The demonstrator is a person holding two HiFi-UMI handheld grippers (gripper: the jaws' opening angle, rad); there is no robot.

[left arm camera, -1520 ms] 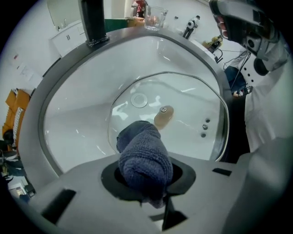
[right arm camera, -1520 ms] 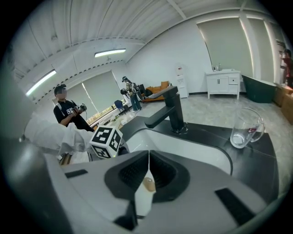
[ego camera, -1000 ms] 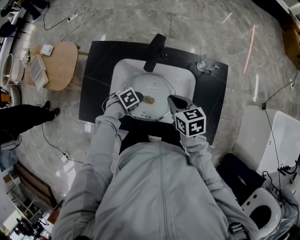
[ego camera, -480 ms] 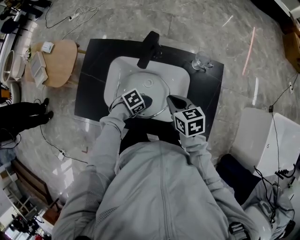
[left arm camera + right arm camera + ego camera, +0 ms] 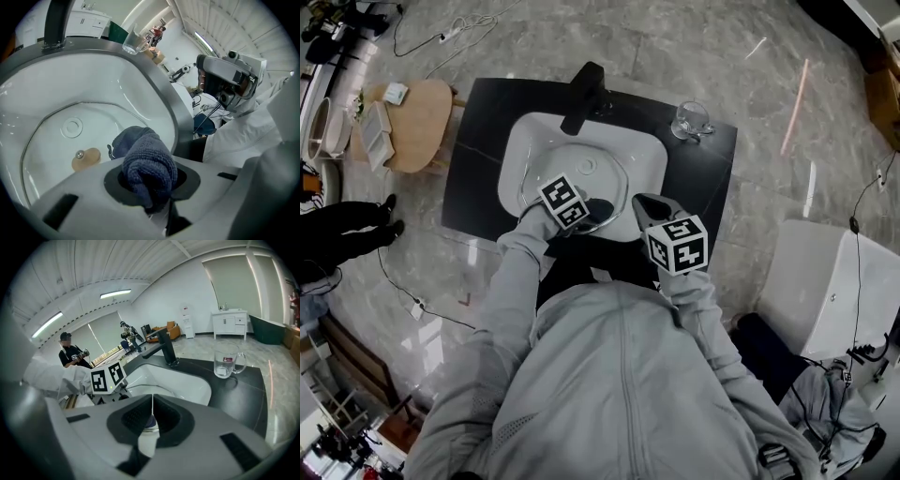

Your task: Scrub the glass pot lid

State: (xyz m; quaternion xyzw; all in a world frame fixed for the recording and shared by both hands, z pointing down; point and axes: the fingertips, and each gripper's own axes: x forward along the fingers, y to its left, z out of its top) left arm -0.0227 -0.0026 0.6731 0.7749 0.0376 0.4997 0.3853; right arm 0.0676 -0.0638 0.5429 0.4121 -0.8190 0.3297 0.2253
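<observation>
Black table (image 5: 473, 150) carried a white sink (image 5: 654, 164), and the glass pot lid (image 5: 600, 175) lay flat inside it, below the tap (image 5: 581, 98). The left gripper (image 5: 584, 210) was over the near part of the lid, closed on a dark blue cloth (image 5: 149, 164) whose far end lay on the glass. The right gripper (image 5: 649, 206) hovered at the front rim of the sink, with its jaws pressed together and nothing between them. A glass mug (image 5: 688, 120) stood on the table to the right of the sink.

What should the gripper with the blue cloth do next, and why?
Probably slide the cloth, clamped in the left gripper, forward over the lid toward its knob. The cloth sits at the lid's near side, and most of the glass ahead of it, in the sink, lies uncovered.
</observation>
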